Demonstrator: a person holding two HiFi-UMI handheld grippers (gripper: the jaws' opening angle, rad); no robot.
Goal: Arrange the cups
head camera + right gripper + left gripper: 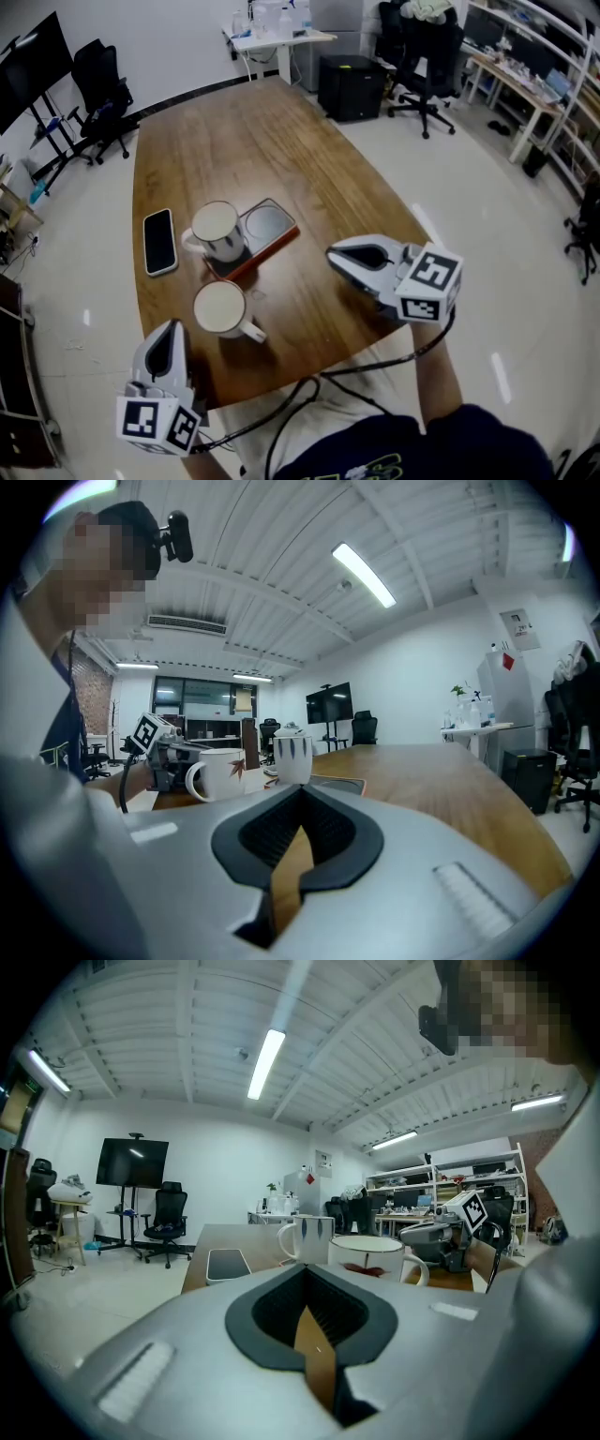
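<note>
Left tool (170,328): nearest to us, at the worktop's near-left edge. We read its jaws as fully closed with nothing between them, and it points across the worktop toward the cups.

Leaf mug (222,308): a white mug with a red leaf motif. It stands upright on bare wood just beyond the left tool, apart from both tools, with its handle turned toward the near right.

Right tool (335,257): over the worktop's right side, well apart from the leaf mug. Its jaws are likewise pressed together and empty.

Tray (274,225): a flat red-edged tray with two dark squares, just beyond the leaf mug. Its right square is bare.

Striped mug (217,229): a white mug with dark vertical marks. It is upright and appears to stand on the tray's left square, with its handle to the left.

Phone (160,241): lies flat beside the tray on the left and is not part of the task.

Worktop (246,131): a long wooden top with nothing on its far half.

Done, in our judgement: one cup is seated on the tray, so we take the task to be roughly half complete.

Left, in our judgement: the leaf mug has not been gripped. A tool must open, take the mug by its rim or handle, and set it on the tray's bare square beside the striped mug.
</note>
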